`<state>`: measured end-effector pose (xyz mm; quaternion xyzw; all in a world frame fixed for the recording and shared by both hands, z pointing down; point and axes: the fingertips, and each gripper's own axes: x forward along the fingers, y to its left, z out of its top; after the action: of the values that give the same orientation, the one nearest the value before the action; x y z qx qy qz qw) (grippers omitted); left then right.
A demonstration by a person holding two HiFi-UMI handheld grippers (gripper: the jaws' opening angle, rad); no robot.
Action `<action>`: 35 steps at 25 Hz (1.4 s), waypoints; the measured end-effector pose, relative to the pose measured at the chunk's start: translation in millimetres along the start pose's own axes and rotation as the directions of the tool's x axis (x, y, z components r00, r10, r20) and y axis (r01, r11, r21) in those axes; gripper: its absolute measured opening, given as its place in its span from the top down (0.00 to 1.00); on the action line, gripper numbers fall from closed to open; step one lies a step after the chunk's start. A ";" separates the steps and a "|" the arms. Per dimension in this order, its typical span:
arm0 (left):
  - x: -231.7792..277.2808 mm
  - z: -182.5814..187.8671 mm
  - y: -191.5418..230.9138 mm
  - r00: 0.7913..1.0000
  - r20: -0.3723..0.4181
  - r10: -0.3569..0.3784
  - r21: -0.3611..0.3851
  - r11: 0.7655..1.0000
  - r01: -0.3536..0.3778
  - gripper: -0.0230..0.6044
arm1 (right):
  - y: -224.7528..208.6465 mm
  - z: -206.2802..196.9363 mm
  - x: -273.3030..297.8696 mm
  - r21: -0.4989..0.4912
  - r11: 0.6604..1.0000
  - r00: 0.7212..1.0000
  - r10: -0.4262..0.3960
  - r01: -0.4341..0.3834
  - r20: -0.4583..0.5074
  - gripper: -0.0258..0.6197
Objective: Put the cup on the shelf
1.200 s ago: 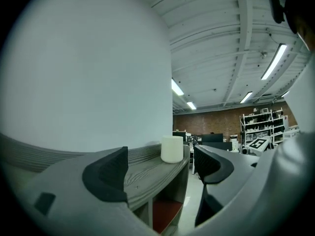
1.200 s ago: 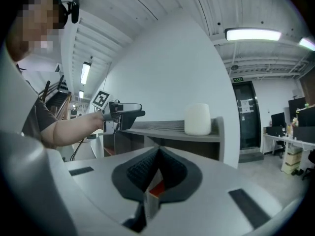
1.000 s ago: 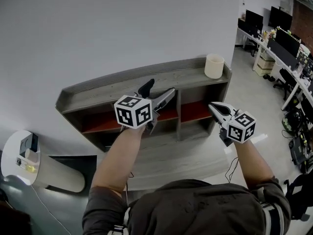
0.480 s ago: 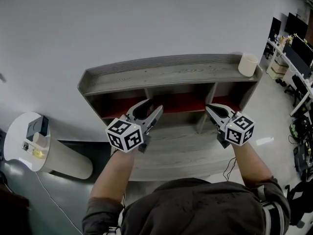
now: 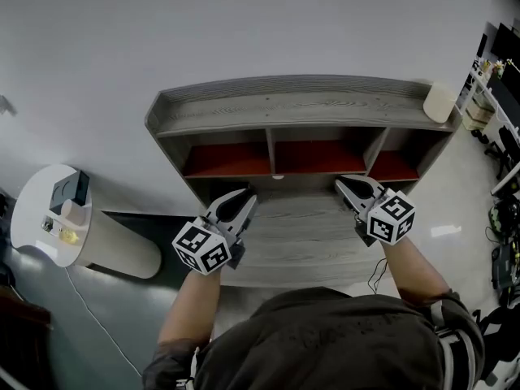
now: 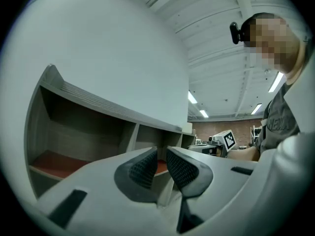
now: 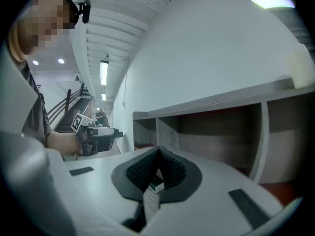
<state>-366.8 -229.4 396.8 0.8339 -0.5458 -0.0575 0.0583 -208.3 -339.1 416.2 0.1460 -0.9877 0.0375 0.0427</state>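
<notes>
- Cup (image 5: pixel 439 101), pale and upright, stands on the top board of the shelf (image 5: pixel 292 104), at its far right end and well apart from both grippers.
- The shelf is grey wood against a white wall, with three open compartments in a row whose floors are red.
- The left gripper (image 5: pixel 245 195) is held level in front of the left compartment. Its jaws have just been closing and now stand nearly together with a thin slit left. The left gripper view shows nothing between the ribbed pads (image 6: pixel 142 168).
- The right gripper (image 5: pixel 342 184) is also level, in front of the divider between the middle and right compartments. Its jaws are pressed together and hold nothing.
- A round white stand (image 5: pixel 36 197) with small items on it sits on the floor left of the shelf.
</notes>
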 end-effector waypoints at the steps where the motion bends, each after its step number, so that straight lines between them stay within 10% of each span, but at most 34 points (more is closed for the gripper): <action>1: -2.6 -5.1 0.6 1.000 0.002 0.005 0.000 1.000 -0.005 0.89 | 1.2 -4.7 2.2 -0.001 1.000 1.000 0.003 -0.003 -0.005 0.97; 35: 23.0 -49.2 -18.6 0.999 0.001 -0.037 -0.071 0.997 0.037 0.95 | -20.4 -47.1 -19.9 0.013 1.000 0.999 -0.021 0.022 -0.049 0.97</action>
<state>-333.0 -241.4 441.6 0.8413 -0.5278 -0.0779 0.0868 -179.9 -348.8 462.4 0.1560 -0.9844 0.0473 0.0663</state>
